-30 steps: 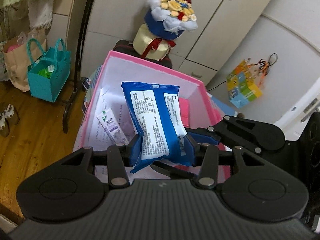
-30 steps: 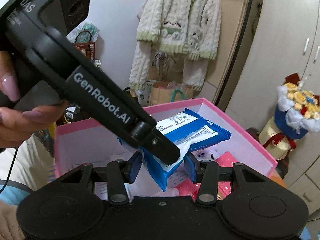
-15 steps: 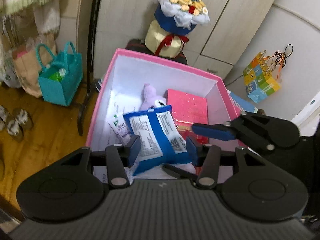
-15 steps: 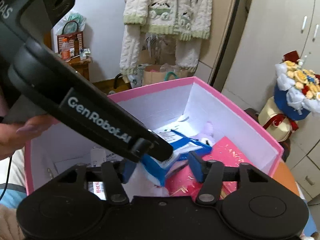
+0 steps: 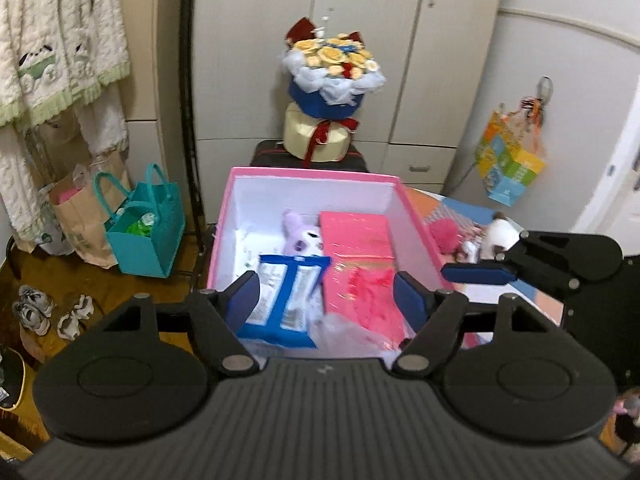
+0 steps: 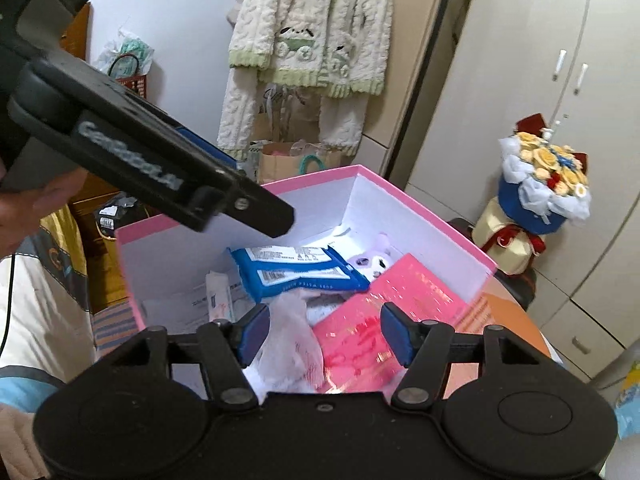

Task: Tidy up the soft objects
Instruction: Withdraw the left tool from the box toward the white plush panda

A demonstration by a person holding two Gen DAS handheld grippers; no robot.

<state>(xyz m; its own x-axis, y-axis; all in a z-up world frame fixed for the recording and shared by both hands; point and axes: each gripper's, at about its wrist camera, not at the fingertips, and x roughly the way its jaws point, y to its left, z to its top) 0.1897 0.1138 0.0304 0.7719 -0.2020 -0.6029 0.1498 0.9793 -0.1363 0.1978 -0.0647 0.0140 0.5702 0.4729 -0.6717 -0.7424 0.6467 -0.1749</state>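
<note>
A blue wet-wipe pack lies flat inside the pink box, beside a purple plush toy and a pink packet. My left gripper is open and empty above the box's near edge. My right gripper is open and empty over the same box, where the blue pack, the plush and a crumpled clear bag show. The left gripper's body crosses the right wrist view.
A flower bouquet stands on a stool behind the box. A teal bag and a paper bag sit on the wood floor at left. A pink pompom and a white plush lie on the table right of the box.
The left gripper opened and let go of the blue pack, which dropped flat into the box. Both grippers drew back and up from the box.
</note>
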